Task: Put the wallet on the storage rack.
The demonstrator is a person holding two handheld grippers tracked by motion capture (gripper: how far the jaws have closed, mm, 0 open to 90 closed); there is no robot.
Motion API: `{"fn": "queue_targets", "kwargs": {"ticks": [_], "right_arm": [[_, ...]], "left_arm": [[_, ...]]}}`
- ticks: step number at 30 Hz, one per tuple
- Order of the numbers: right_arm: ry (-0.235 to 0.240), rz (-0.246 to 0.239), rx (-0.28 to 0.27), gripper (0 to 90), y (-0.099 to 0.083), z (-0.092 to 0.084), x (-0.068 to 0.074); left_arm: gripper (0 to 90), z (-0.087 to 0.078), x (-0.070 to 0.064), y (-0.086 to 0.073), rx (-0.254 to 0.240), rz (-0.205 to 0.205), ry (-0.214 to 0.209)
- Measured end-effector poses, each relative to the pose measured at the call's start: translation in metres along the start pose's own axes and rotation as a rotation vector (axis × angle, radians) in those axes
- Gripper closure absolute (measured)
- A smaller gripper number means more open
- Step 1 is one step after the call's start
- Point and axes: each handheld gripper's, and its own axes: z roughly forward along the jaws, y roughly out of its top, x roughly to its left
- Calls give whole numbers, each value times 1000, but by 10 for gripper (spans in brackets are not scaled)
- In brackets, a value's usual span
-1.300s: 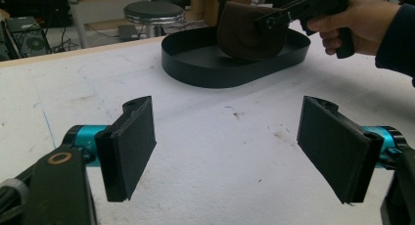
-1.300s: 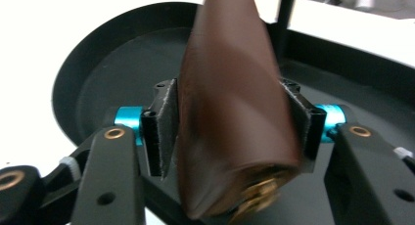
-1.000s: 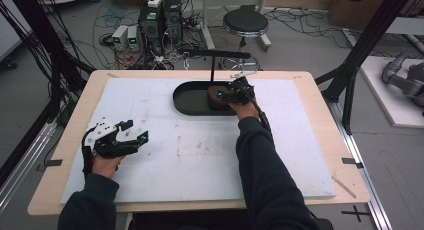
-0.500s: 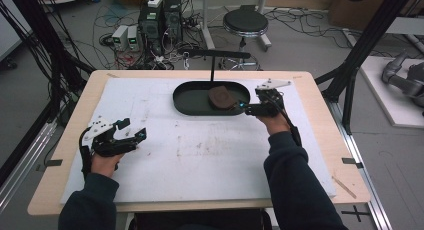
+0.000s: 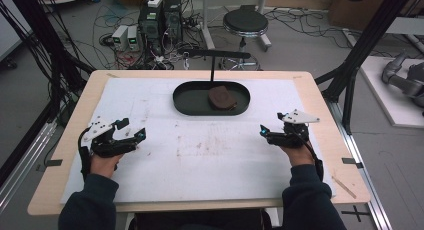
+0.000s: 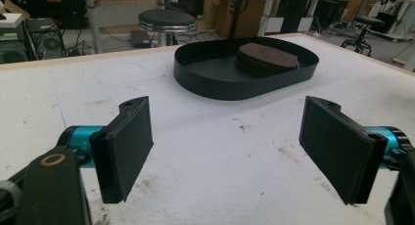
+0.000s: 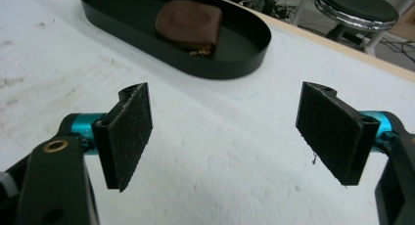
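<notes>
Right gripper (image 5: 272,135) is sitting released and empty near the table's right edge in the high view, its jaws having just been opening; the brown pouch (image 5: 222,98) is lying inside the black oval tray (image 5: 187,106), up-left of it, tray's long axis running across the table. Left gripper (image 5: 131,136) is sitting released too, slightly farther from the tray.

Left gripper view: tray (image 6: 215,85) is lying ahead-right, pouch (image 6: 266,56) in its right half.

Right gripper view: pouch (image 7: 188,22) is sitting ahead-left, nothing between the pads.
</notes>
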Motion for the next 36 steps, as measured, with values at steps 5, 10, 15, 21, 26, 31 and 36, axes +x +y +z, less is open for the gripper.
{"fn": "queue_targets", "kwargs": {"ticks": [5,10,15,21,26,31,36], "right_arm": [[-18,5,18,217,-11,-8,-3],[-28,30,45,217,-20,-4,-9],[-35,21,39,217,-19,-5,-8],[-41,10,37,217,-19,-6,-6],[-40,6,39,217,-20,-5,-5],[-46,11,41,217,-20,-5,-5],[-49,10,39,217,-20,-5,-5]], "left_arm": [[200,0,-2,0,2,6,-2],[200,0,-2,-1,7,11,-5],[200,-1,-3,-1,10,19,-5],[200,-1,-4,-1,10,20,-9],[200,-1,-3,-2,13,22,-6],[201,-2,-2,-2,12,19,-3],[200,-2,-2,-3,15,19,-3]]}}
